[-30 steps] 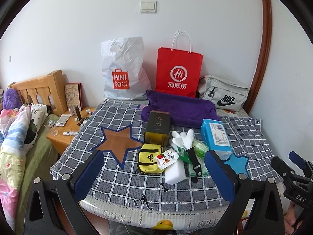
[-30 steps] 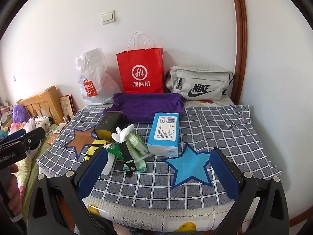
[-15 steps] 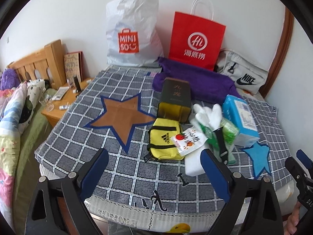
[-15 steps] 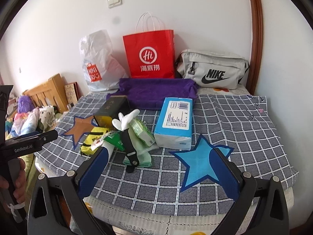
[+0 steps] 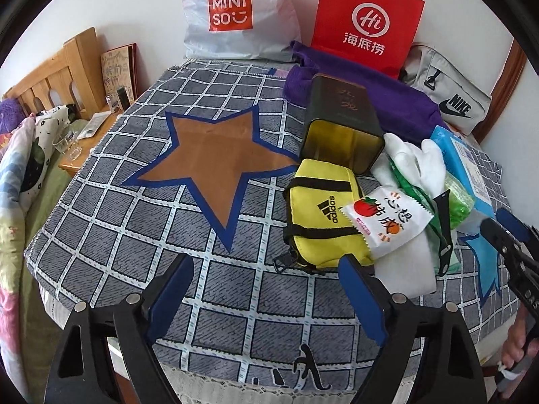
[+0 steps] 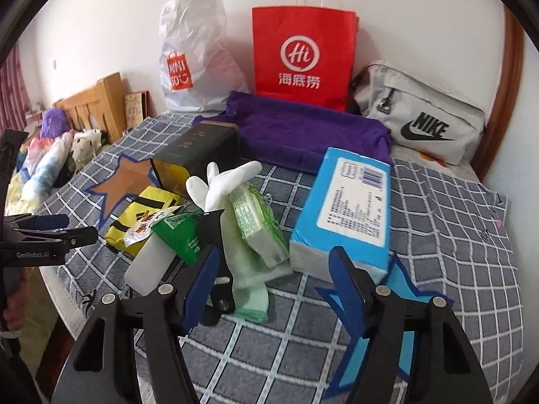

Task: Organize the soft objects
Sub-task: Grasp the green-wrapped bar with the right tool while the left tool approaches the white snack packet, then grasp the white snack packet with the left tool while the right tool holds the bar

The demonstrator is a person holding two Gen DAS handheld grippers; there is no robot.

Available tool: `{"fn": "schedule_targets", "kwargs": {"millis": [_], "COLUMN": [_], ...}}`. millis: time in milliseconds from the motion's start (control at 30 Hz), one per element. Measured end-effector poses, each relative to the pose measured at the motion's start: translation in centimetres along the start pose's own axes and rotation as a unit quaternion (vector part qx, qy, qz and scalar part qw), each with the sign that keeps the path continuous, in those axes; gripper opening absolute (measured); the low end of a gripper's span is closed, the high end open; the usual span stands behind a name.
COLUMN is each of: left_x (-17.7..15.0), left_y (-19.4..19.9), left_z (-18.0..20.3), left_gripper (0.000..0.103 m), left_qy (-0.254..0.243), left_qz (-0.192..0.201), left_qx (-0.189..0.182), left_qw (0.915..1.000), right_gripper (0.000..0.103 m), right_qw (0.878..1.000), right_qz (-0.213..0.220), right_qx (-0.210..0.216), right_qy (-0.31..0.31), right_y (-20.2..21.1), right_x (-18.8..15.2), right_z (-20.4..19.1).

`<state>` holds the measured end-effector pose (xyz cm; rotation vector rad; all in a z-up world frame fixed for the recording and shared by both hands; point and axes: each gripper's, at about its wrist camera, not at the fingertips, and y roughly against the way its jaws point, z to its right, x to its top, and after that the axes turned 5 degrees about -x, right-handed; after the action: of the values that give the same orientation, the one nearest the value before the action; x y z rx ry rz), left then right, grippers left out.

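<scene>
Soft pile sits mid-counter: yellow pouch [image 5: 320, 222], white glove [image 6: 219, 185], green sock [image 6: 256, 279]. Left tool [image 5: 266, 293] and right tool [image 6: 273, 279] both unclenched, jaws just narrowing, nothing between. Advice: commit right tool to sock, avoid blue tissue pack [image 6: 347, 208] alongside.

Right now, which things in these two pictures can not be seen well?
- Green packet: mostly hidden in left wrist view, under the white glove and snack pack.
- Brown star: mostly hidden in right wrist view, behind the dark tin.
- Red bag: top cut by left view's edge.
</scene>
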<state>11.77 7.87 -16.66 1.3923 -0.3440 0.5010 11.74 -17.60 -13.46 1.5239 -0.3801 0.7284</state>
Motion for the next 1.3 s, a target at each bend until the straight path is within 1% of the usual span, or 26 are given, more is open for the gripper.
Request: {"fn": "schedule_targets", "kwargs": {"millis": [33, 67, 233, 300, 400, 500, 533, 567, 700, 800, 867, 1033, 1200, 1300], "left_x": [0.1, 0.2, 0.4, 0.5, 0.5, 0.4, 0.4, 0.4, 0.4, 0.4, 0.4, 0.3, 0.1, -0.2], "left_y": [-0.2, -0.4, -1.1, -1.3, -1.5, -1.5, -1.6, -1.6, -1.7, -1.7, -1.6, -1.4, -0.8, -0.7], "left_z": [-0.2, -0.4, -1.4, -1.6, -1.6, -1.5, -1.5, -1.5, -1.8, -2.0, -2.0, -2.0, -1.7, -1.1], "left_gripper": [0.087, 0.087, 0.087, 0.087, 0.087, 0.087, 0.087, 0.087, 0.087, 0.087, 0.087, 0.087, 0.087, 0.087], "left_qy": [0.0, 0.001, 0.008, 0.009, 0.007, 0.005, 0.004, 0.005, 0.009, 0.012, 0.013, 0.012, 0.007, 0.0], "left_qz": [-0.002, -0.002, -0.008, -0.007, -0.01, -0.009, -0.01, -0.011, -0.012, -0.011, -0.01, -0.009, -0.008, -0.012], "left_qx": [0.001, 0.001, -0.002, -0.008, -0.022, -0.03, -0.03, -0.031, -0.036, -0.039, -0.04, -0.041, -0.042, -0.051], "left_qw": [1.0, 1.0, 0.9999, 0.9999, 0.9997, 0.9995, 0.9995, 0.9994, 0.9992, 0.9991, 0.9991, 0.9991, 0.9991, 0.9986], "right_gripper": [0.058, 0.057, 0.056, 0.056, 0.054, 0.039, 0.027, 0.019, 0.018, 0.018, 0.018, 0.018, 0.018, 0.018], "right_qw": [1.0, 1.0, 0.999, 0.999, 0.999, 0.997, 0.997, 0.997, 0.999, 1.0, 1.0, 1.0, 0.999, 0.999], "right_qz": [-0.004, -0.011, -0.018, -0.016, -0.021, -0.023, -0.026, -0.035, -0.031, -0.021, -0.012, 0.01, 0.013, 0.009], "right_qx": [0.003, 0.005, -0.005, -0.008, -0.016, -0.035, -0.033, -0.024, -0.012, -0.004, 0.0, 0.001, -0.005, -0.008], "right_qy": [0.0, 0.0, 0.026, 0.033, 0.042, 0.061, 0.063, 0.059, 0.041, 0.014, -0.006, -0.028, -0.039, -0.045], "right_y": [-0.6, -1.4, -3.0, -3.2, -4.0, -4.5, -4.7, -4.9, -4.5, -3.3, -2.2, 0.7, 2.9, 3.7], "right_x": [0.2, 0.4, 0.7, 0.9, 1.4, 1.9, 1.9, 2.0, 2.0, 2.1, 2.1, 1.8, 0.6, -0.7], "right_z": [0.0, 0.0, -0.9, -1.2, -1.6, -2.1, -2.1, -2.0, -1.6, -0.7, 0.0, 1.1, 2.3, 3.0]}}
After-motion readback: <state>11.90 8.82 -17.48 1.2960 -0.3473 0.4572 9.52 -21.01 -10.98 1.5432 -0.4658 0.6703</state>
